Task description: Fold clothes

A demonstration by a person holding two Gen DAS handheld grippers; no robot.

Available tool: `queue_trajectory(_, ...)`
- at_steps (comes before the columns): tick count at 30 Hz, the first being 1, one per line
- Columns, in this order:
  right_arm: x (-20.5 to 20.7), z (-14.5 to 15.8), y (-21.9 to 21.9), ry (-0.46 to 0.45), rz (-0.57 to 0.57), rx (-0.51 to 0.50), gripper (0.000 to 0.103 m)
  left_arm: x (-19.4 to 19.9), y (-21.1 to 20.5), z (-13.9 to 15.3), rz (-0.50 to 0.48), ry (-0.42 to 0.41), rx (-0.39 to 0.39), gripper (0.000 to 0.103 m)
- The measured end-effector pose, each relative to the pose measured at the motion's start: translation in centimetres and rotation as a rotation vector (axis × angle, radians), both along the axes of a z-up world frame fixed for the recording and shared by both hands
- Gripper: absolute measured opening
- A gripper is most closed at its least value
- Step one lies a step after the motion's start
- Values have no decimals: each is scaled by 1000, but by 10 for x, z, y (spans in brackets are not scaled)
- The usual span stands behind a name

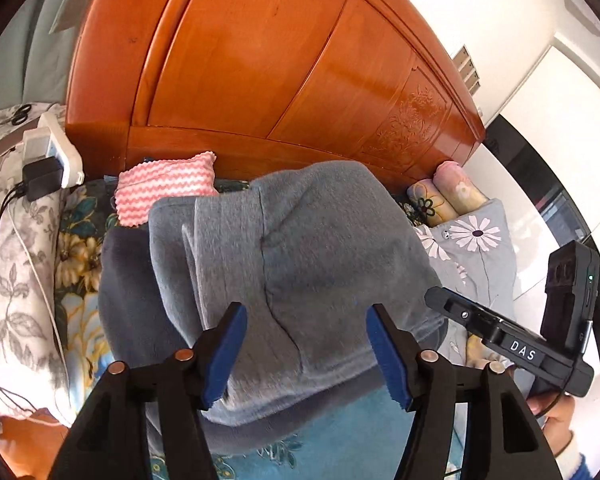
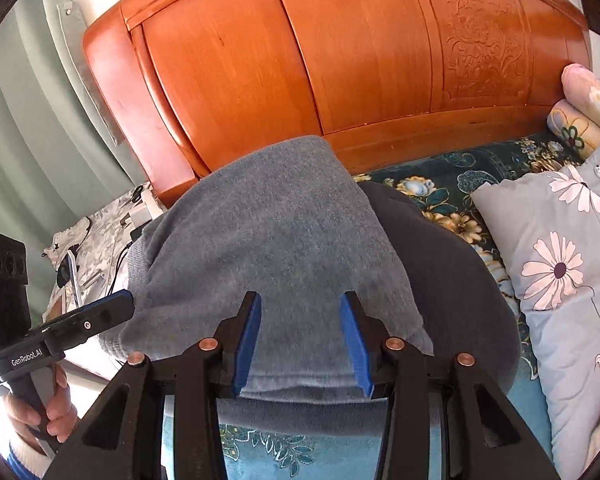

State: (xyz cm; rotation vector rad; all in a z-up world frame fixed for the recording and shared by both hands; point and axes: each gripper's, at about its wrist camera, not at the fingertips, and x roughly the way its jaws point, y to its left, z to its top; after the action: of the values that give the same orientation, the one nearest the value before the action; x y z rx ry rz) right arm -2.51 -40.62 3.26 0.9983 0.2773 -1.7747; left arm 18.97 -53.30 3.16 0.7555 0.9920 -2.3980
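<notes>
A grey fleece garment (image 1: pixel 292 264) lies folded in layers on the bed, with a darker grey layer (image 1: pixel 128 300) under it at the left. It also shows in the right wrist view (image 2: pixel 268 248), lying over a dark garment (image 2: pixel 452 280). My left gripper (image 1: pixel 306 354) is open and empty just above the near edge of the grey garment. My right gripper (image 2: pixel 300 340) is open and empty over the same near edge. The right gripper's body shows at the right of the left wrist view (image 1: pixel 512 340), and the left gripper's body at the left of the right wrist view (image 2: pixel 60 332).
An orange wooden headboard (image 1: pixel 268 64) stands behind the clothes. A pink striped cloth (image 1: pixel 162 192) lies at the back left. A grey daisy-print pillow (image 2: pixel 560 272) lies to the right. A power strip with a charger (image 1: pixel 48 160) sits on the left bedside. The bedsheet (image 2: pixel 452 192) is floral teal.
</notes>
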Motion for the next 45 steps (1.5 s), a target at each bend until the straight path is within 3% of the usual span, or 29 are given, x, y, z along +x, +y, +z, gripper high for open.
queue_trajectory(3, 21, -8, 19, 0, -10, 15, 51, 17, 39, -3, 53, -11, -74, 90)
queue_trajectory(5, 29, -20, 32, -60, -18, 38, 52, 28, 62, -12, 75, -22, -99, 103)
queue_trajectory(7, 35, -34, 43, -104, -14, 63, 57, 33, 70, -16, 106, -34, -105, 103)
queue_trajectory(9, 43, -39, 55, -83, -27, 74, 65, 38, 79, -20, 137, -45, -111, 103)
queue_trajectory(13, 59, -42, 75, -54, -71, 61, 69, 49, 96, -28, 199, -68, -123, 103)
queue_trajectory(15, 70, -40, 84, -16, -96, 29, 93, 54, 104, -32, 230, -79, -129, 103)
queue_trajectory(25, 122, -41, 124, 210, -294, -235, 99, 80, 142, -48, 382, -122, -182, 103)
queue_trajectory(34, 153, -60, 138, 304, -417, -222, 99, 98, 156, -52, 489, -111, -300, 103)
queue_trajectory(39, 159, -71, 145, 295, -464, -212, 99, 98, 156, -49, 459, -77, -319, 103)
queue_trajectory(45, 161, -75, 150, 301, -529, -216, 99, 94, 161, -41, 428, -97, -417, 103)
